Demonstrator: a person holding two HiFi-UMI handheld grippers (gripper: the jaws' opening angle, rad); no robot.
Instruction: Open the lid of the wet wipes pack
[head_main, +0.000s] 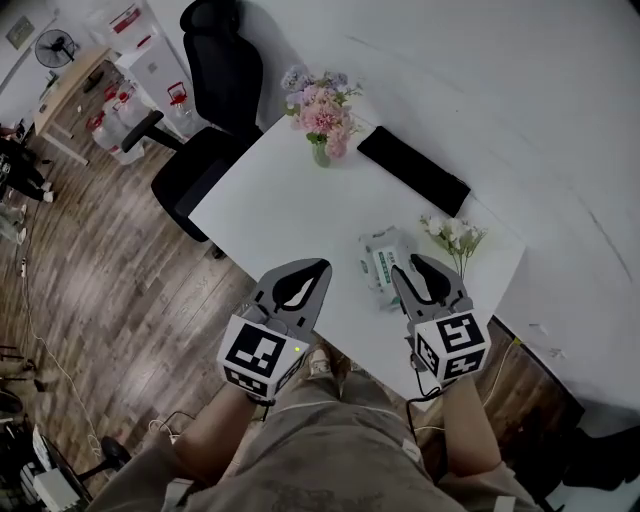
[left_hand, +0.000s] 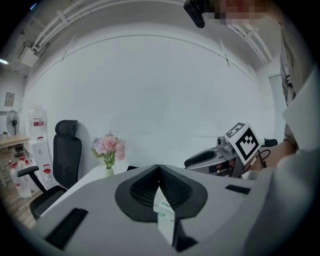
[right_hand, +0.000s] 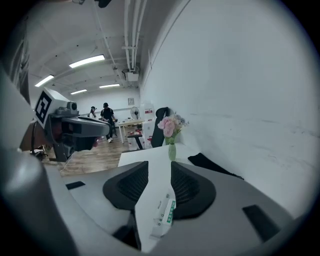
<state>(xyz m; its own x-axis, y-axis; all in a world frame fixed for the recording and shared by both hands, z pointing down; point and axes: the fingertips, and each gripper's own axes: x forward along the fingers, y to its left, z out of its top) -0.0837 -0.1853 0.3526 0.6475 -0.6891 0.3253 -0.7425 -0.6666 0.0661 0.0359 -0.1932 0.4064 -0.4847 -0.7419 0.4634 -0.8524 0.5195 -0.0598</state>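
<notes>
Head view: a soft white wet wipes pack with green print (head_main: 383, 262) lies flat on the white rectangular table (head_main: 290, 215), close to the table's near edge. It sits between a small vase of pink flowers (head_main: 322, 112) farther back and a sprig of white flowers (head_main: 455, 238) just to its right. Its wrapper looks crinkled, with a paler panel on top and a green strip along one side. The lid itself is too small to make out.

The right gripper (head_main: 415, 262) hangs over the pack's right side with its tips above the wrapper. In the right gripper view its dark ribbed jaws stand apart, the pack shows low in the gap, and neither pad presses on it.

The left gripper (head_main: 320, 267) is at the table's near edge, to the left of the pack and apart from it. In the left gripper view its jaw tips meet, with nothing clamped, and the pack shows beyond them.

A flat black rectangular slab (head_main: 412, 170) lies near the wall, and a black office chair (head_main: 215, 95) stands at the far end.
</notes>
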